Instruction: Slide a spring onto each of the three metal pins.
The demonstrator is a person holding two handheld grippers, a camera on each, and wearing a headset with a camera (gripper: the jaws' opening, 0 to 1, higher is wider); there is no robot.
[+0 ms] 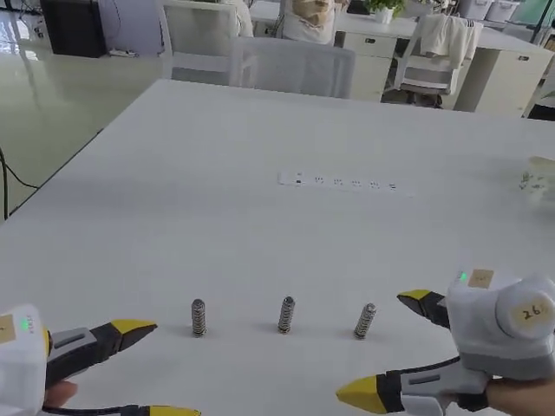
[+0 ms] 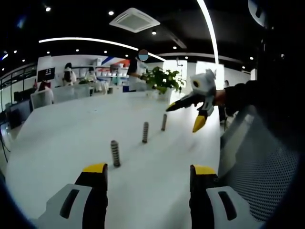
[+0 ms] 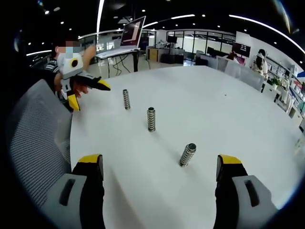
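1. Left gripper: jaws wide apart, empty, near left.
2. Right gripper: wide apart too, empty, near right.
3. Springs stand in a row on the table between them, rightmost leaning.

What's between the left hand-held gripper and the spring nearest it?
Nothing but bare tabletop lies between the left hand-held gripper and the leftmost spring. Both the head view and the left gripper view show the gap.

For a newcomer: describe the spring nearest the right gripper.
On the white table, three springs stand in a row before the power strip. Yours is the right-end spring, by the right gripper; it alone leans, the other two stand upright.
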